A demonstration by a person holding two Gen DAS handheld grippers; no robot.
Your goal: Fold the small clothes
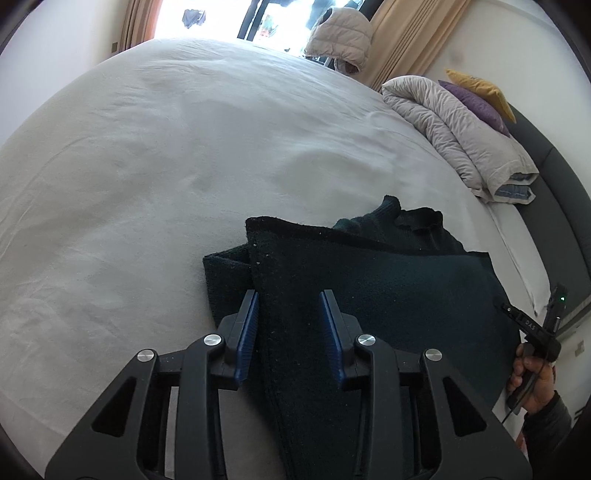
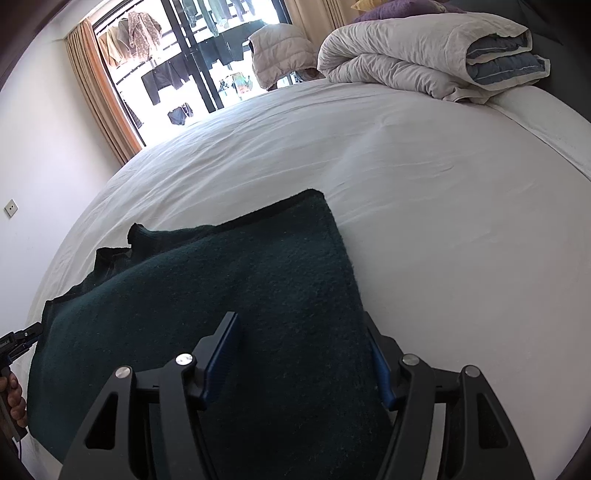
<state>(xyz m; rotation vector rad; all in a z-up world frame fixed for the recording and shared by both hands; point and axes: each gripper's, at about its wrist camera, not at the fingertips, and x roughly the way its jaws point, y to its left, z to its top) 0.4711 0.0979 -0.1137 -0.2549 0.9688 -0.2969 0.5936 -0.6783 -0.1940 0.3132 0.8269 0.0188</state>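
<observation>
On the white bed (image 1: 147, 184), both the left gripper (image 1: 288, 306) and right gripper (image 2: 301, 336) sit spread over the dark green garment (image 2: 221, 295); they should pinch matching edges before lifting evenly.

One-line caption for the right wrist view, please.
Right tongs open astride a dark green garment on a white bed.

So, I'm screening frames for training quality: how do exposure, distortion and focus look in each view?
Left wrist: the window is blown out white, and the dark garment loses texture. Right wrist: the window is better exposed, and the garment's weave is readable. Both views bow the bed into a dome and stay sharp.
</observation>
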